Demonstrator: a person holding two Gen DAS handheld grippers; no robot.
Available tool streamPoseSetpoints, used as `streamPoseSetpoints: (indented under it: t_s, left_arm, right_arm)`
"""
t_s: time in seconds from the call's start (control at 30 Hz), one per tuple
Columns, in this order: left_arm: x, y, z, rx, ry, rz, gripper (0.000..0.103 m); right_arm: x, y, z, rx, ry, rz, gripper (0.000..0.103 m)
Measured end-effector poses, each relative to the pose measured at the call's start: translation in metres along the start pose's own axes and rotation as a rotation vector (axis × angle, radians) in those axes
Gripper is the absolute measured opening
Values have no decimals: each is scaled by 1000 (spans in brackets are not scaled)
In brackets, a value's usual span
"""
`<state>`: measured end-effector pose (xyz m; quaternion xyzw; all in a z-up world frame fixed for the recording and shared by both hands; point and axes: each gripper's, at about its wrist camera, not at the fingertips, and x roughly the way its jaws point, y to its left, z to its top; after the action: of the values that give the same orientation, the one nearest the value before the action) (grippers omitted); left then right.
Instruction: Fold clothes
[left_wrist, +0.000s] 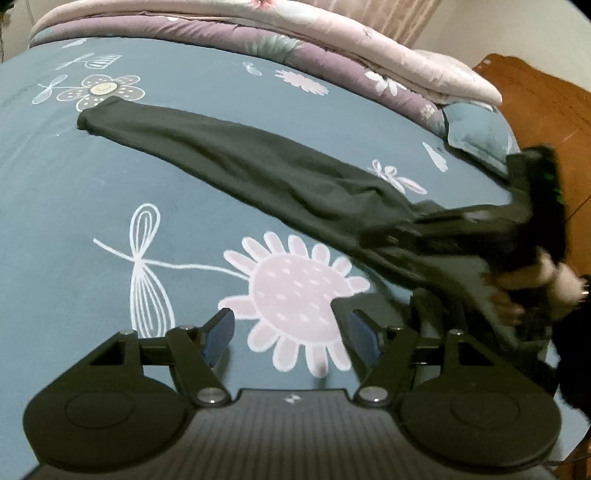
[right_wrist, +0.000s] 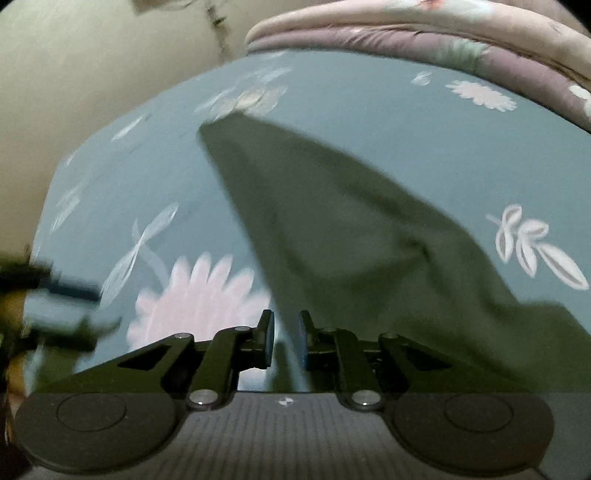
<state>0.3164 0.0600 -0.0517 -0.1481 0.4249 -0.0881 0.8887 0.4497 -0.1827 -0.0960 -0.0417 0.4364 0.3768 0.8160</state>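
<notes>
Cloth is the matter here: thin, dark green garment (left_wrist: 236, 155), soft and light, lying long and narrow across the blue flowered bedsheet (left_wrist: 74, 192). It will drape and slide rather than hold any shape, so I judge the best holds to be edges and corners, such as the hemmed far end or the bunched near end, not the slack middle.

Nearest in the left wrist view, the left gripper (left_wrist: 291, 332) hangs wide apart over a pink printed flower with nothing between its pads. Beyond it to the right, the right gripper (left_wrist: 417, 229) appears blurred at the garment's bunched end, with a hand (left_wrist: 554, 288) behind it. Farther off lies a folded quilt (left_wrist: 332, 55).

The right wrist view shows what that one cannot: the right gripper's blue pads (right_wrist: 269, 339) stand narrowly apart, and whether they pinch any fabric I cannot tell. The garment spreads ahead and rightward.
</notes>
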Motion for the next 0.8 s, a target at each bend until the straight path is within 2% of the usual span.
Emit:
streamPoseSetpoints:
  t_s: [0.1,0.17,0.23,0.27,0.37,0.43,0.47,0.57,0.63,0.73,0.8]
  left_arm:
    - [-3,5,1,16,-7,2,69]
    - [-8,14,-1,9,-14,0,70]
    - [-11,25,-4,-10,-12,-2,71]
    - [-12,30,-5,-18,-12,3,71]
    - [-17,45,-6,-44,-22,28,71]
    - [-21,53,-5,-60,-31,29,71]
    - [-23,56,-4,-61,-36,25,71]
    - [-33,63,-4,-54,-59,14,71]
    - [-36,69,-5,-59,-67,8,71]
    - [-36,78,-8,-73,-64,6,71]
    - [-35,82,-9,-76,-58,10,71]
  right_arm:
    - [33,0,5,58,20,-46,18]
    - [35,6,3,96,22,-4,20]
    - [35,20,6,46,79,72,18]
    - [36,27,9,17,88,84,18]
    - [42,39,26,-33,33,42,18]
    - [54,37,40,-1,-12,13,20]
    - [61,36,46,12,-26,-5,25]
    - [82,37,52,5,-23,-63,29]
    - [86,43,50,-47,-35,-98,31]
    - [94,58,52,-145,-18,-157,31]
    - [96,63,55,-182,1,-169,20]
